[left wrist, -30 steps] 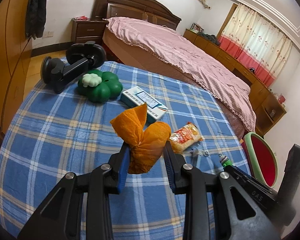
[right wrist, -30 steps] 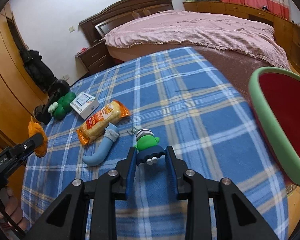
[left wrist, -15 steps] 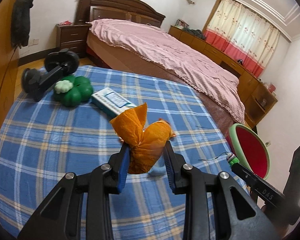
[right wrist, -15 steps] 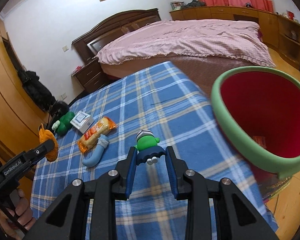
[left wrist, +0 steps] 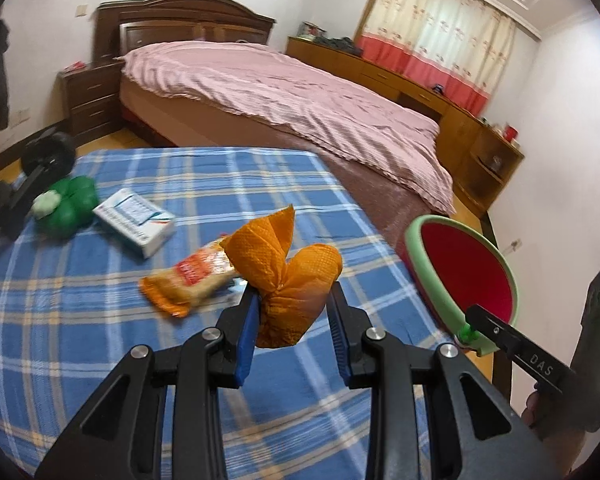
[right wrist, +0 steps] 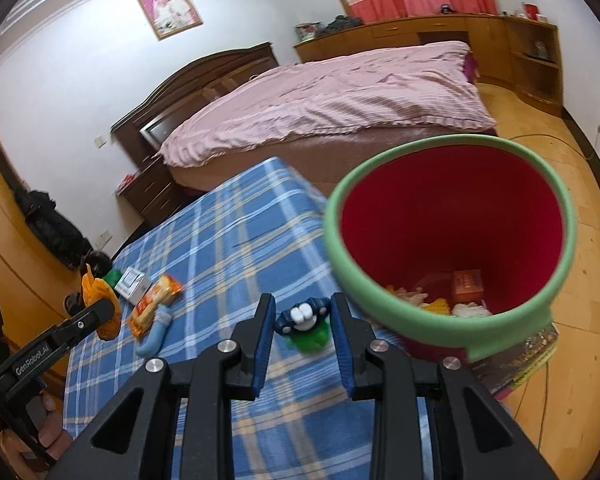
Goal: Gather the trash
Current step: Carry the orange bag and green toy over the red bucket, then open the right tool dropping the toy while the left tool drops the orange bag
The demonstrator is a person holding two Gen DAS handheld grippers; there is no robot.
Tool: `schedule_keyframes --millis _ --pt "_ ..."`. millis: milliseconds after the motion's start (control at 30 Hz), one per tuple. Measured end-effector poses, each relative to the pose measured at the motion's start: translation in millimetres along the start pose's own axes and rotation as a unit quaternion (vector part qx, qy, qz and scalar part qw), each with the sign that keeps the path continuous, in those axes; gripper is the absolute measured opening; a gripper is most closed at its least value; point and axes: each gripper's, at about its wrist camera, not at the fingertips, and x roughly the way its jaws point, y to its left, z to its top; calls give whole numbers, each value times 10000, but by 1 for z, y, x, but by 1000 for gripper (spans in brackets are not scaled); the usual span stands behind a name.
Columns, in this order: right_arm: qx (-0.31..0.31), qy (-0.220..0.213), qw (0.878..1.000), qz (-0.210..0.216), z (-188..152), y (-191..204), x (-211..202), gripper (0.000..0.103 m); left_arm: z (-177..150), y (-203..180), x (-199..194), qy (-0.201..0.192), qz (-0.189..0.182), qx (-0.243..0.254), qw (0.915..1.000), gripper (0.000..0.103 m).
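Already some trash sits in the bottom of the bin [right wrist: 448, 216]: a red box and pale scraps. Two more pieces are on their way, so by my reading the job is partly done. Left on the plaid cloth [left wrist: 100, 320] are a snack packet [left wrist: 188, 276], a white box [left wrist: 134, 222], a blue sock [right wrist: 156, 330] and a green toy [left wrist: 70, 204]; which of these count as trash I cannot tell.

The left gripper [left wrist: 294, 320] is clamped on an orange wad [left wrist: 290, 280], held up over the cloth, with the bin off to its right. The right gripper [right wrist: 302, 324] pinches a small green figure [right wrist: 306, 326] between its pads, just beside the bin's near rim and not yet over the opening.
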Motion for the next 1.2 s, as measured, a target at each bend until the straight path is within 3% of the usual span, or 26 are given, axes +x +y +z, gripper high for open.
schedule_keyframes --millis 667,900,1200 --pt "423 -522 9970 -379 35 -59 -25 30 13 -80 34 256 -538 744 9954 33" --pt "582 -681 9937 -668 49 -87 -27 30 13 -116 52 377 -865 1055 9899 33" --pt "894 -539 9908 -859 46 -120 -16 31 2 -157 82 677 -1253 1387 9800 33"
